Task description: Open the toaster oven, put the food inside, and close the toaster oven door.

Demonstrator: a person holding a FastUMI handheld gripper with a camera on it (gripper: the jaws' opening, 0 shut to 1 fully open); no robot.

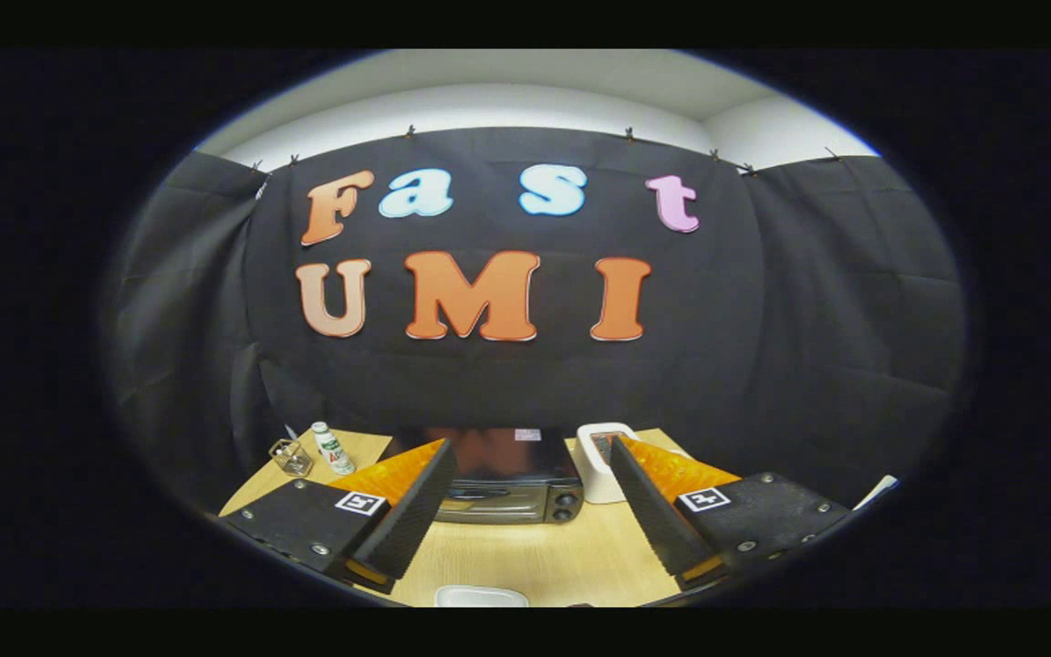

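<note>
A black toaster oven [505, 479] stands on the wooden table [535, 557], beyond my fingers and in line with the gap between them. Its door looks closed, with two knobs at its right end. My gripper [530, 461] is open, held above the table with nothing between its fingers. The left finger [411, 506] and the right finger [653, 511] are black ribbed wedges with orange backs. Part of a white dish [480, 597] shows on the table near me, below the fingers; I cannot see what it holds.
A white boxy appliance [600, 461] stands just right of the oven. A small white bottle [332, 447] and a clear glass container [291, 456] sit at the table's far left corner. Black cloth walls close in behind and on both sides of the table.
</note>
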